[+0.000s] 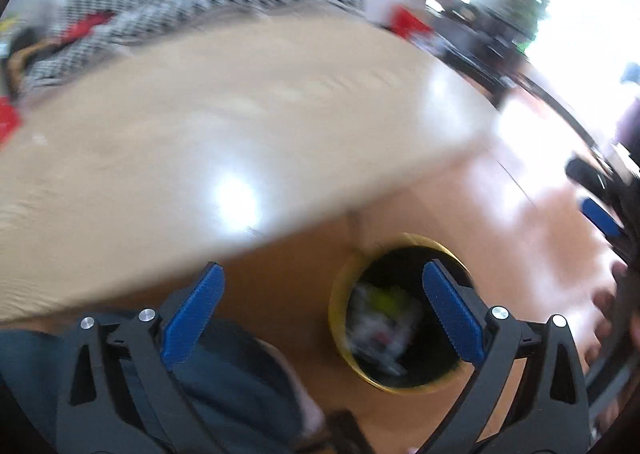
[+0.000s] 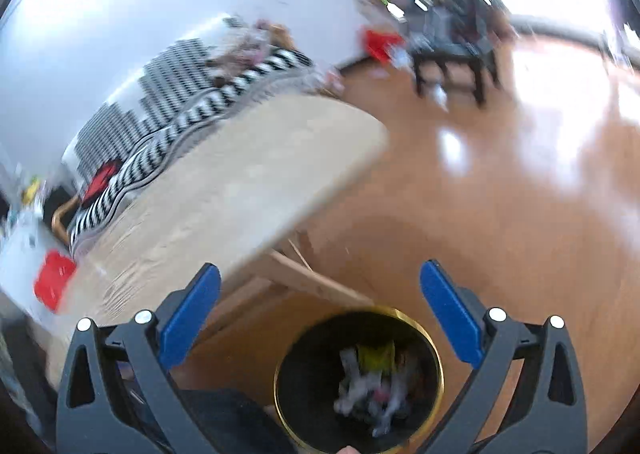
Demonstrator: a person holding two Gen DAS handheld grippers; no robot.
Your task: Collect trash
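A round black bin with a gold rim (image 1: 338,318) (image 2: 438,366) stands on the wooden floor beside the table. Inside it lies crumpled trash (image 1: 384,330) (image 2: 368,386), white scraps and a yellow-green piece. My left gripper (image 1: 322,278) is open above the bin, its blue pads spread wide with nothing between them. My right gripper (image 2: 320,278) is also open and empty, hovering over the bin, which shows low between its fingers. The right gripper's blue pad (image 1: 600,214) shows at the right edge of the left wrist view.
A pale wooden table (image 1: 200,158) (image 2: 240,190) fills the left side, its edge close to the bin. Behind it is a black-and-white patterned sofa (image 2: 180,106). Red items (image 2: 54,282) sit at the table's far left. A dark low table (image 2: 452,54) stands across the glossy floor.
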